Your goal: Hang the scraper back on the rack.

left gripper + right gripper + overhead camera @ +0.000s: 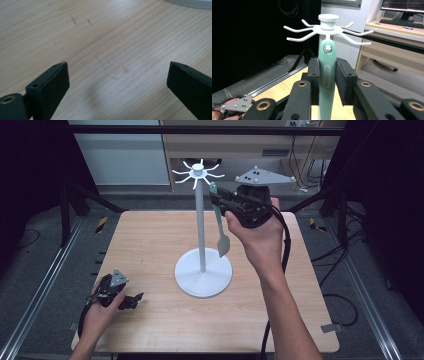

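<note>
A: Okay, right gripper (220, 200)?
B: Clamped on the green spatula (327, 75), handle upright between the jaws, its hole at a hook of the white rack (201, 227), blade hanging beside the pole.
A: Left gripper (131, 300)?
B: Jaws wide apart, holding nothing, low over the wooden table (150, 240) near the front-left corner.

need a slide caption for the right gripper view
Right claw holds green spatula up to white hook stand.

Grey floor (45, 270), black curtains (244, 37), beige desk (392, 27) with monitor (403, 5) behind.
</note>
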A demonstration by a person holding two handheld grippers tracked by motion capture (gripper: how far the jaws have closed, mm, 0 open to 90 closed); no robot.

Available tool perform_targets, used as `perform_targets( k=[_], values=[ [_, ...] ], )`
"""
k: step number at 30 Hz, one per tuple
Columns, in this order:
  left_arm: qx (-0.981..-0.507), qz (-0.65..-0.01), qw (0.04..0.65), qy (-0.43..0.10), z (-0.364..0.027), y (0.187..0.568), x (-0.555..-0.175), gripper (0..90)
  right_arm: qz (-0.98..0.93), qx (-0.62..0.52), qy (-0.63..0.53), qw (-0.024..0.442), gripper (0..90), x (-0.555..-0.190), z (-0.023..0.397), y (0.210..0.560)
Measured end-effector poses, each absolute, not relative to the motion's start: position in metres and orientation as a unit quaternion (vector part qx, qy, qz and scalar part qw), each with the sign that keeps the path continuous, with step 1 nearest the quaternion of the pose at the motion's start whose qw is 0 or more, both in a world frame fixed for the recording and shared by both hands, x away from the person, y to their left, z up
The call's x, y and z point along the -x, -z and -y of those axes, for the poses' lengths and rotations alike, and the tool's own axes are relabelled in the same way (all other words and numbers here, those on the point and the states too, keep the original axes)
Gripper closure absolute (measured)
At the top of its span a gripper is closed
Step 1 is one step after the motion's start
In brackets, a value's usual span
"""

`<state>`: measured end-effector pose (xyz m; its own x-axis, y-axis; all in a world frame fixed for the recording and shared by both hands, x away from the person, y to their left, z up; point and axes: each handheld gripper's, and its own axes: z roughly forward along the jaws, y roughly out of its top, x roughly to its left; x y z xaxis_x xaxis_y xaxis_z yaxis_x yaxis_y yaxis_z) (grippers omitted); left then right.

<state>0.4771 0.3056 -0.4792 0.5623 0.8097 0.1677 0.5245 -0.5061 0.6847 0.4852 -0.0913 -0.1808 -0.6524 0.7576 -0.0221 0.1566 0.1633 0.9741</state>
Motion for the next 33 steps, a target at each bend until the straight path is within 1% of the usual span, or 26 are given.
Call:
perform_targets(
  k=[13, 33],
  values=[
    [-0.833, -0.400, 0.295, -0.242, -0.3056, 0.4790, -0.4771, 4.0, -0.716, -0.324, -0.558, 0.265, 74.7, -0.4923, 0.0870, 0.1818],
    [-0.833, -0.400, 0.295, -0.242, -0.3056, 0.4791, -0.4772, 4.0, -0.716, -0.325, -0.558, 0.266, 74.5, -0.4905, 0.0846, 0.1821]
  ],
)
